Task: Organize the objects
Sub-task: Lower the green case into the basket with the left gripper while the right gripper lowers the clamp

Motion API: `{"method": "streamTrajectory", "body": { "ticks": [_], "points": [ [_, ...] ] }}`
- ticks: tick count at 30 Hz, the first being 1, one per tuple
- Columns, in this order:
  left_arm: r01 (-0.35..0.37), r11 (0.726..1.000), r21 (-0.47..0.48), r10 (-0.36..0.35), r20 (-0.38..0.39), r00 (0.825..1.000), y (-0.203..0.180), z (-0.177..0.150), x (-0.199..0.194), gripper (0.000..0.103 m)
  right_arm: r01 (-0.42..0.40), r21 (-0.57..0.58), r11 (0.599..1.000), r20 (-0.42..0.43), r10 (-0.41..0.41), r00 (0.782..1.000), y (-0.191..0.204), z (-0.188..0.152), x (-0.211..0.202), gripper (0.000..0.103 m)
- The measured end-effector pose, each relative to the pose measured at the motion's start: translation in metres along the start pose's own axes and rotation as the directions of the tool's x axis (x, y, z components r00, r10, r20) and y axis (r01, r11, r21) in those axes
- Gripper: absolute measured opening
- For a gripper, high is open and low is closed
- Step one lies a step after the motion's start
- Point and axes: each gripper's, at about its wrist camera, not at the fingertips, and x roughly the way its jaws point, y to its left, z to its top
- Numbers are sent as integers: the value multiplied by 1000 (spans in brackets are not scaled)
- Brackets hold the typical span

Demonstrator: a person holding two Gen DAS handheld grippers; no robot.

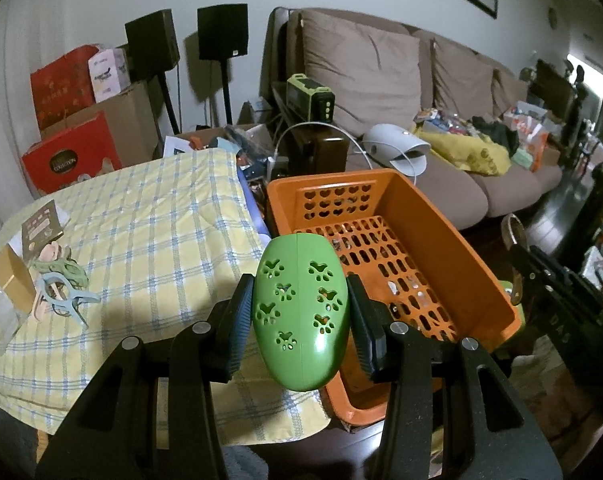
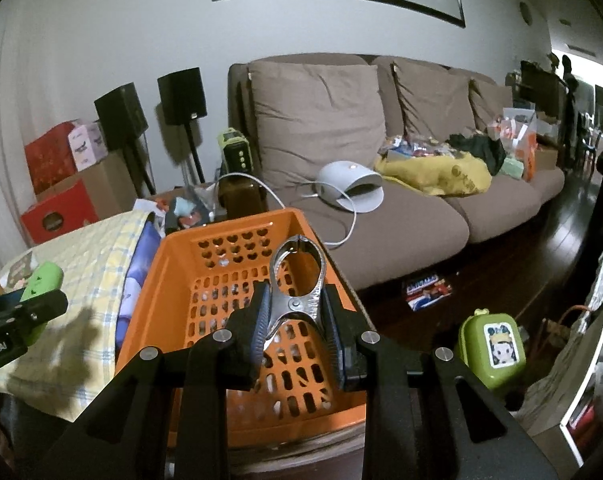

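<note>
Barely begun: left gripper (image 1: 301, 316) clamping green case (image 1: 301, 312), right gripper (image 2: 297, 320) clamping metal clip (image 2: 297, 280), orange basket (image 2: 173, 264) apparently empty, pastel clips (image 1: 61, 284) waiting near quilt's (image 1: 149, 216) left edge

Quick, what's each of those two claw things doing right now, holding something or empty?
Left gripper: closed on a green egg-shaped case with paw-print holes.
Right gripper: closed on a metal clamp, above the orange basket.

The room is dim, with a cold greenish tone. Strong light enters only from a bright opening (image 1: 593, 66) at the far right and burns out there. The speakers (image 2: 181, 92) throw hard shadows on the wall. Both views curve strongly, with black corners. Focus is fairly sharp.
</note>
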Motion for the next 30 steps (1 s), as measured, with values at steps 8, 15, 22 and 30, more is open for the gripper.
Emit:
{"method": "streamTrajectory", "body": {
  "ticks": [8, 15, 22, 30],
  "points": [
    [44, 999, 12, -44, 23, 999, -7, 4, -3, 42, -34, 30, 999, 2, 34, 999, -5, 0, 3, 26],
    [61, 997, 46, -61, 12, 998, -21, 3, 9, 42, -30, 32, 999, -8, 30, 1000, -6, -1, 6, 26],
    [70, 997, 42, -70, 6, 998, -25, 4, 18, 42, -24, 28, 999, -18, 25, 1000, -7, 1, 9, 26],
    [69, 997, 31, -70, 6, 998, -22, 6, 20, 42, -19, 28, 999, -31, 20, 999, -4, 2, 12, 26]
  ]
}}
